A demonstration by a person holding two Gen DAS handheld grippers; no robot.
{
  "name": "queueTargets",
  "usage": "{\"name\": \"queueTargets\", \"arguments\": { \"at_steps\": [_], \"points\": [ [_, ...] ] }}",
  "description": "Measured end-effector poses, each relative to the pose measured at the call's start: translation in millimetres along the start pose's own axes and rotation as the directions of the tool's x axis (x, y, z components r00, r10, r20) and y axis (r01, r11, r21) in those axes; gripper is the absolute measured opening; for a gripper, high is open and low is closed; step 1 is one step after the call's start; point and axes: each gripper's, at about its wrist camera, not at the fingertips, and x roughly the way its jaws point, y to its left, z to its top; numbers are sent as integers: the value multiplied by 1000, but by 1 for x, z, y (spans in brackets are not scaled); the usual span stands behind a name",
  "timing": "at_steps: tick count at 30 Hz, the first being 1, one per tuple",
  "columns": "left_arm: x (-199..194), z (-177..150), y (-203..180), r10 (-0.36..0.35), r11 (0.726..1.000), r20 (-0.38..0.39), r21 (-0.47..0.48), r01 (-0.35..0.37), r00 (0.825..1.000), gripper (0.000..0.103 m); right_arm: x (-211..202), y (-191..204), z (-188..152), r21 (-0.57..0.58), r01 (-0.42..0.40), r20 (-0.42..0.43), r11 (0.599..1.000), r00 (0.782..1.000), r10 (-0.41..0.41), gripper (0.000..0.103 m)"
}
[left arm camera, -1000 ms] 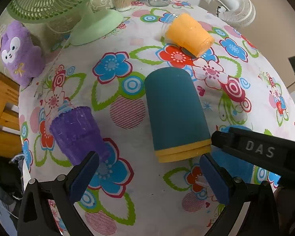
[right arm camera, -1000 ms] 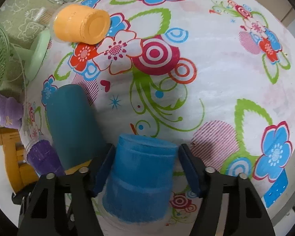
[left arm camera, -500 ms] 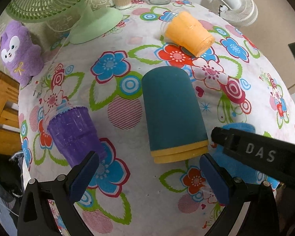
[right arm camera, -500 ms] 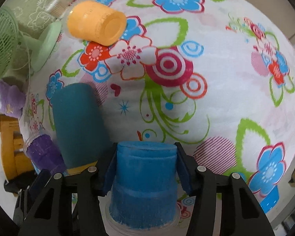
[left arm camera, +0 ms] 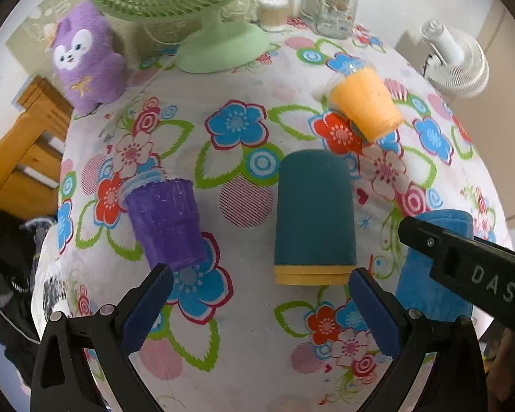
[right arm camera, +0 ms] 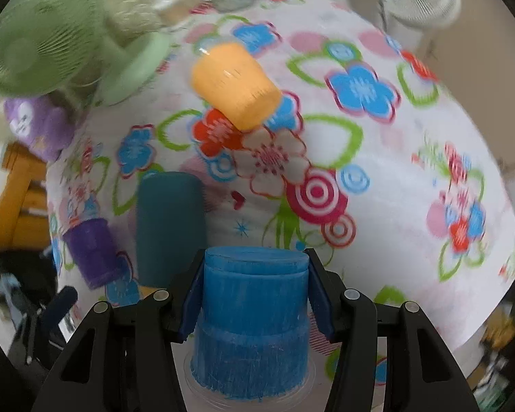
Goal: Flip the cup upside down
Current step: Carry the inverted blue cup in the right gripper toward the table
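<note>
My right gripper (right arm camera: 254, 295) is shut on a blue cup (right arm camera: 252, 322), base up and rim down near the flowered tablecloth (right arm camera: 377, 185). The cup also shows in the left wrist view (left arm camera: 436, 274), behind the right gripper's finger (left arm camera: 463, 261). My left gripper (left arm camera: 254, 304) is open and empty above the table's near edge. A teal cup with a yellow rim (left arm camera: 314, 218) lies on its side just ahead of it. A purple cup (left arm camera: 164, 221) and an orange cup (left arm camera: 365, 103) also lie on their sides.
A green desk fan (left arm camera: 202, 10), a purple plush toy (left arm camera: 86, 58), a glass mug (left arm camera: 336, 3) and a small jar (left arm camera: 273, 12) stand at the far edge. A white fan (left arm camera: 453, 61) stands beyond the table on the right. A wooden chair (left arm camera: 24, 158) is at left.
My right gripper has turned the blue cup from tilted to base-up and brought it lower toward the cloth. My left gripper has pulled back and tilted up; more of the far table shows.
</note>
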Motion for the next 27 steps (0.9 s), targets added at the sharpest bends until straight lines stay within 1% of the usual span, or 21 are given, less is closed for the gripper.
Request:
{"name": "queueTargets", "arguments": {
  "at_steps": [4, 7, 13, 16, 19, 22, 23, 24, 27],
  "points": [
    [-15, -4, -4, -11, 997, 13, -77, 12, 1000, 103, -20, 3, 3, -100, 6, 45, 995, 999, -1, 56],
    [-24, -9, -10, 0, 993, 25, -121, 3, 1000, 103, -33, 1, -1, -169, 15, 71, 985, 997, -3, 56],
    [-44, -21, -27, 47, 978, 53, -204, -35, 997, 103, -57, -9, -6, -310, 6, 108, 951, 994, 29, 56],
    [-54, -26, -33, 58, 969, 66, -244, -40, 996, 103, -66, -12, -6, -367, -14, 127, 930, 990, 65, 56],
    [-64, -32, -37, 76, 959, 81, -278, -51, 994, 103, -79, -11, -9, -423, -32, 158, 905, 981, 109, 56],
    [-71, -36, -38, 78, 957, 90, -287, -49, 993, 103, -90, -9, -14, -469, -43, 199, 882, 968, 153, 56],
    [-73, -37, -38, 77, 957, 90, -285, -49, 993, 103, -94, -10, -17, -479, -58, 211, 876, 961, 179, 56],
    [-74, -39, -37, 70, 958, 89, -285, -42, 994, 103, -98, -10, -19, -486, -67, 224, 871, 954, 199, 56],
    [-79, -45, -33, 56, 958, 89, -285, -29, 994, 103, -102, -9, -26, -493, -72, 256, 867, 940, 223, 56]
  ]
}}
